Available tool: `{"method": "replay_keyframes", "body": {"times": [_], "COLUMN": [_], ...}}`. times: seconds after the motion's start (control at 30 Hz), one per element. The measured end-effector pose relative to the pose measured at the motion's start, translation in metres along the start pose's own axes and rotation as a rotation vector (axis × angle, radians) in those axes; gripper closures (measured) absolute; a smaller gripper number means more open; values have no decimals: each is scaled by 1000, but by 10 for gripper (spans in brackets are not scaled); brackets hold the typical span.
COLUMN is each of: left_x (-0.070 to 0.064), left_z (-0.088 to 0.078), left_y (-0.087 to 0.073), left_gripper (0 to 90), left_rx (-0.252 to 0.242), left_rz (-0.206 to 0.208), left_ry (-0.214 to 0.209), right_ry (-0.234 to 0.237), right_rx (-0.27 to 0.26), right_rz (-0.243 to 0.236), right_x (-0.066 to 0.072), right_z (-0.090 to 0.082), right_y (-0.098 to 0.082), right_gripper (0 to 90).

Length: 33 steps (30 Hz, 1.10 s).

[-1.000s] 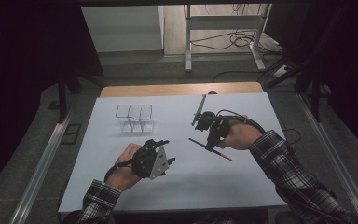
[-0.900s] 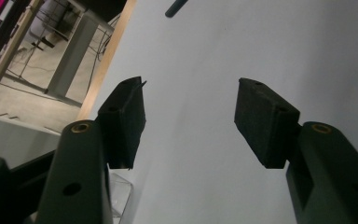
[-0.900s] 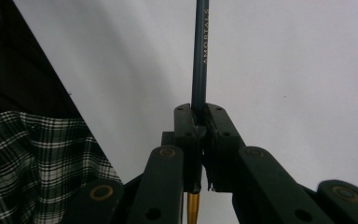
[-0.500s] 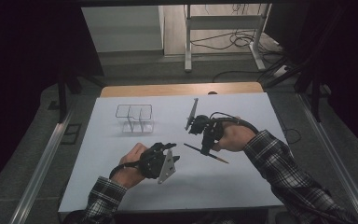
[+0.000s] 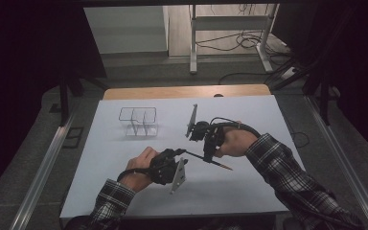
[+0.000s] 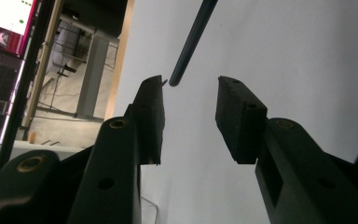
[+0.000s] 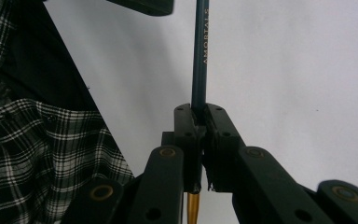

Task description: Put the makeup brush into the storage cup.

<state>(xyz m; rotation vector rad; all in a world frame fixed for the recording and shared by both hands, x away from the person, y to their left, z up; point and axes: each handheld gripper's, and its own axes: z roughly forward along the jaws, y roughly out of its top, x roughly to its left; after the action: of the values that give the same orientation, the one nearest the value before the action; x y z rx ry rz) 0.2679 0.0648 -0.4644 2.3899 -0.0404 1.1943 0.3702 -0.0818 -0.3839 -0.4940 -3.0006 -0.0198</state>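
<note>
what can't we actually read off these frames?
- Pencil middle: right gripper view, hidden between the shut pads of the right gripper.
- Pencil's far end: left gripper view, cut off by the top edge; left gripper open.
- Wire organizer contents: high view, too small.

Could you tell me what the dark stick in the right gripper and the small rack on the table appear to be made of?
The stick looks like a painted wooden pencil: smooth dark teal lacquer, printed lettering, a gold-coloured end below the fingers; wood is a guess. The rack looks like thin metal wire, an open frame you see the table through, though coated plastic is possible.
</note>
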Motion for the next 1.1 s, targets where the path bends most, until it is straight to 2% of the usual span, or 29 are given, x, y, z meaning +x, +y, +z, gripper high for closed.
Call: {"method": "replay_keyframes", "body": {"times": [0.33, 0.47, 0.7, 1.1], "left_x": [-9, -14, -17, -20], "left_z": [4, 7, 7, 7], "left_y": [5, 6, 6, 6], "left_gripper": [684, 707, 747, 817], "left_rx": [24, 18, 44, 28], "left_rz": [96, 118, 183, 216], "left_ry": [47, 65, 76, 90], "right_ry": [20, 26, 35, 50], "right_rx": [16, 21, 38, 57], "right_rz": [-19, -20, -26, -31], "right_x": [3, 4, 6, 8], "right_z": [3, 4, 6, 9], "right_y": [5, 6, 7, 11], "right_gripper": [843, 843, 843, 843]}}
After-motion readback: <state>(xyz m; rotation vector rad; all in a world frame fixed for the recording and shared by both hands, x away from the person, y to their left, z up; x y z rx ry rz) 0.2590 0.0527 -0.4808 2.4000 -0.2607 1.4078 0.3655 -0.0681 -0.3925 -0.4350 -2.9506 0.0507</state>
